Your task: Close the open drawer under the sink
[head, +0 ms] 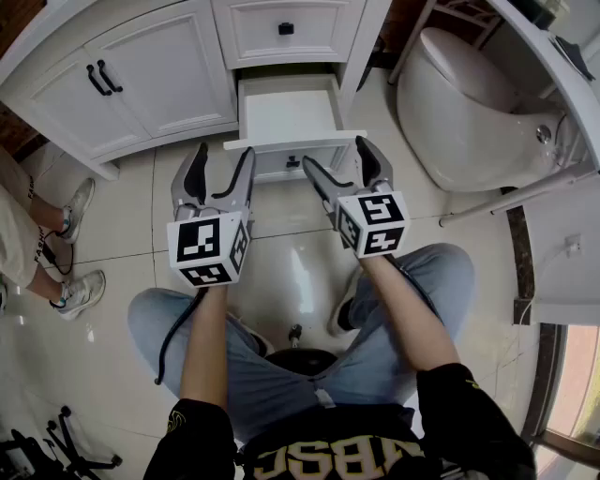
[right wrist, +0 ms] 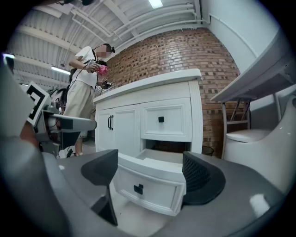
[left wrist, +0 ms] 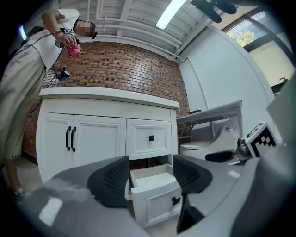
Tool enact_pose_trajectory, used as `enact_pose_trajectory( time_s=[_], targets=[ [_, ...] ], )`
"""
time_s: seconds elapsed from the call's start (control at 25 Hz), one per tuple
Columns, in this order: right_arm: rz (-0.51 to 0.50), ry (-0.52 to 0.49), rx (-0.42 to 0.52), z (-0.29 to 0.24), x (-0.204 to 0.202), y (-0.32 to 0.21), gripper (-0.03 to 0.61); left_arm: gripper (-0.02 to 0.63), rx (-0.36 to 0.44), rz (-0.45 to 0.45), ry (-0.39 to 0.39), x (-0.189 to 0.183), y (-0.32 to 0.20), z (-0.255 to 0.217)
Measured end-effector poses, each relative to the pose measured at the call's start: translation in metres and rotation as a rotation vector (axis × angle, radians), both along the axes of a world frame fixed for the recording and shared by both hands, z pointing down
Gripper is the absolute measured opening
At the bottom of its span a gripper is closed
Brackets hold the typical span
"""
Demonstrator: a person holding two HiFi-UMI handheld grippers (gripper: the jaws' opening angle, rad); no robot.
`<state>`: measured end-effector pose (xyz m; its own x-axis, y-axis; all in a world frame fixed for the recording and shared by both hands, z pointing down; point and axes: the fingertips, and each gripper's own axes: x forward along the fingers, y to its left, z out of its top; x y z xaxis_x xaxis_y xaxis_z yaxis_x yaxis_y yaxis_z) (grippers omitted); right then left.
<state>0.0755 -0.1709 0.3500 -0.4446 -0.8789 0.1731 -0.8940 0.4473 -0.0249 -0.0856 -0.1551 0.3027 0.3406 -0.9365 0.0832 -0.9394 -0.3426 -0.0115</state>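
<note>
The white vanity cabinet [head: 159, 84] fills the head view from 10 to 12 o'clock, and its lower drawer [head: 291, 117] stands pulled out at 12 o'clock. The left hand-held gripper [head: 223, 157] and right hand-held gripper [head: 336, 155] hover near the drawer front, both wide open and holding nothing. This seems to be the approach step. Next, a gripper must push the front toward 12 o'clock.

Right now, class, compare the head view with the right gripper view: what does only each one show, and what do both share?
Only the head view shows the holder's jeans and black shirt. Only the right gripper view shows the ceiling light and the bystander's white T-shirt. Both show the open drawer, the toilet, the double cabinet doors and the right tongs, which are open.
</note>
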Motion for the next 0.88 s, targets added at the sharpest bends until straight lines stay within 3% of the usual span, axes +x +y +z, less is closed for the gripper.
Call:
enact_pose_trajectory(
  time_s=[0.36,0.48,0.6,0.88],
  targets=[
    [-0.103,0.117,-0.184,0.069,-0.018,-0.010,0.395,0.295,-0.005,0.015,-0.013,0.003,-0.010,0.004],
    [-0.162,0.138,-0.279,0.095,-0.031,-0.014,0.303,0.295,-0.021,0.009,-0.002,0.000,-0.016,0.008],
    [-0.185,0.179,-0.357,0.120,-0.038,-0.017,0.278,0.295,-0.036,0.011,0.009,-0.001,-0.022,0.012],
    [-0.225,0.187,-0.420,0.147,-0.045,-0.039,0.187,0.289,-0.051,0.028,0.030,0.008,-0.046,0.018]
  ],
)
